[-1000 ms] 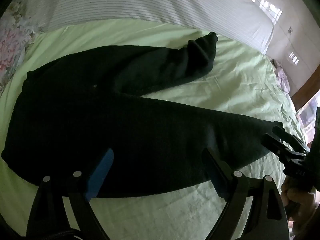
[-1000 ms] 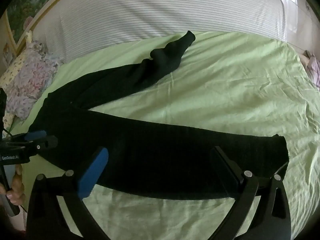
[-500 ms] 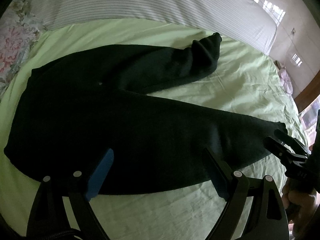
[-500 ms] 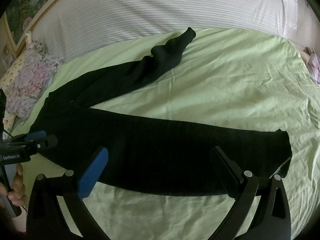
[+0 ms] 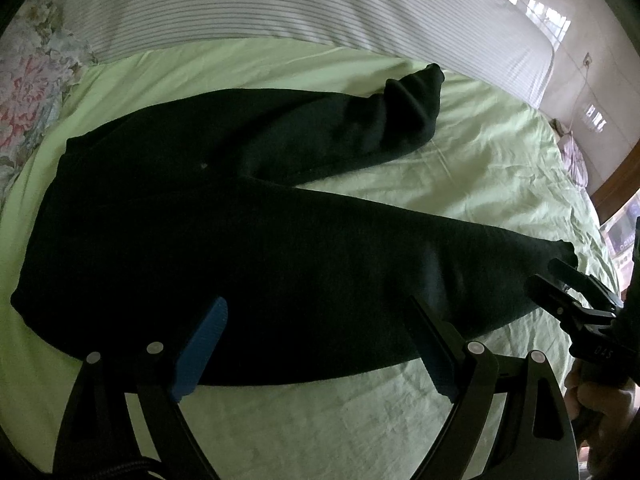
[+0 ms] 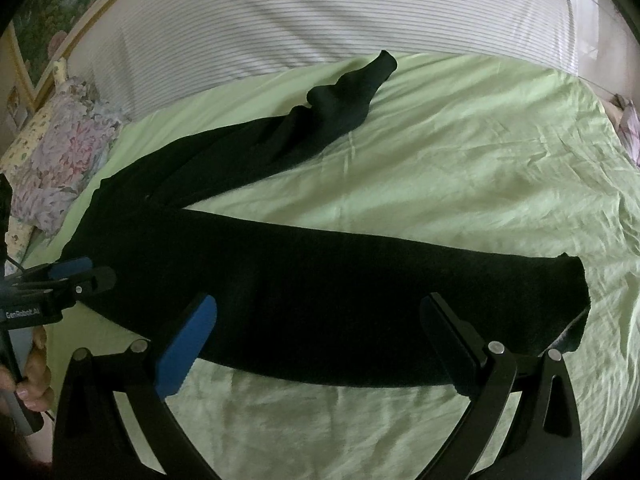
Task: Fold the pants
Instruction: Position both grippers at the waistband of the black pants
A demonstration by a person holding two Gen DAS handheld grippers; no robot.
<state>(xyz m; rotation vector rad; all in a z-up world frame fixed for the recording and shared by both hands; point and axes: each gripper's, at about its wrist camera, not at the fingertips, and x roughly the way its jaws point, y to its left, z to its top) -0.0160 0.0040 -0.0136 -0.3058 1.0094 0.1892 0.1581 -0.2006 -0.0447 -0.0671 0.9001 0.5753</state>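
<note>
The black pants (image 5: 248, 248) lie spread flat on the green sheet (image 5: 472, 168) of the bed, waist toward the floral pillow (image 5: 28, 92), the two legs splayed apart in a V. The far leg (image 6: 304, 136) runs up toward the striped bedding (image 6: 320, 20), its cuff bunched and wrinkled; the near leg (image 6: 380, 300) stretches straight across the front of the bed.

The left tool (image 5: 320, 344) hovers over the seat and thigh with its jaws spread wide, holding nothing. The right tool (image 6: 320, 344) hangs over the near leg, likewise wide open and empty; from the left wrist view its tips sit just beside that leg's cuff, though whether they touch cannot be told.
</note>
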